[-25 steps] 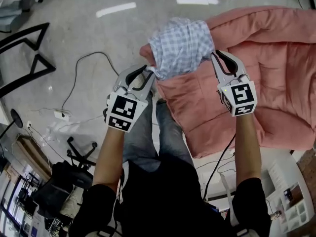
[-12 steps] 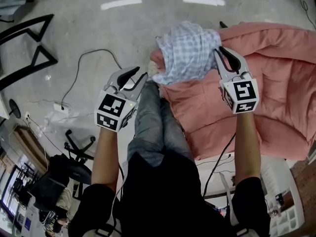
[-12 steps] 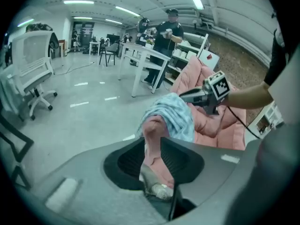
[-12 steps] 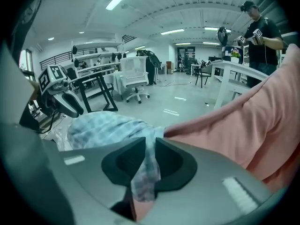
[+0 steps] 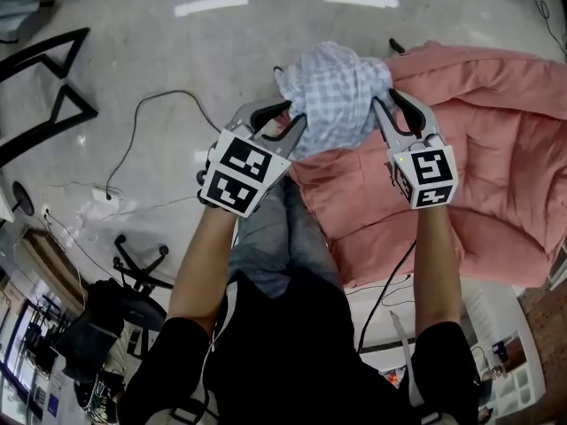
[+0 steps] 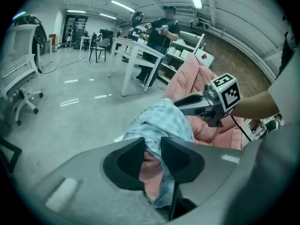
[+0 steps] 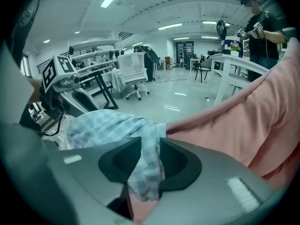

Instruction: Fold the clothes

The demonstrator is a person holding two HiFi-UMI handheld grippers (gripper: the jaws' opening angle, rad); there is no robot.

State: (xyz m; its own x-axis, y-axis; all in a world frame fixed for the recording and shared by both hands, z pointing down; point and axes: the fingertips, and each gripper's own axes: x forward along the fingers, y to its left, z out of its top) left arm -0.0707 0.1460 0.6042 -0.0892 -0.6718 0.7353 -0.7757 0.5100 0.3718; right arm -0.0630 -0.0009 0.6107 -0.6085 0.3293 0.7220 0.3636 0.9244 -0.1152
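Left gripper [image 5: 295, 113] has swung back in to the shirt [image 5: 332, 91]. Half a second ago it hung clear of the quilt [image 5: 478, 140], over the floor [image 5: 159, 51]. Right gripper [image 5: 385, 97] has barely shifted. Its jaws have just been opening, with shirt cloth in the gap.

Head view: blue-check shirt is bunched in a lump at the quilt's left end. Grippers flank it, the left one on the side off the quilt and the right one on the side over the quilt. Both point down and away from the person. Pink quilt is rumpled. Jeans legs [image 5: 275, 228] show just off the quilt's near-left edge, bare floor beyond them.

Left gripper view: jaws narrowly apart, not clamped. A shirt fold hangs down through the gap along the right-hand jaw, and pink quilt shows behind it. Rest of the lump sits just past the tips, against the quilt. Right gripper shows beyond the lump, over the quilt. Past the quilt's far end are a white table [image 6: 129, 43] and a standing person [image 6: 164, 29].

Right gripper view: jaws apart and loose, shirt edge draped between them and hanging below. Lump lies left of the quilt ridge, touching it. Left gripper's marker cube shows beyond the lump, off the quilt.
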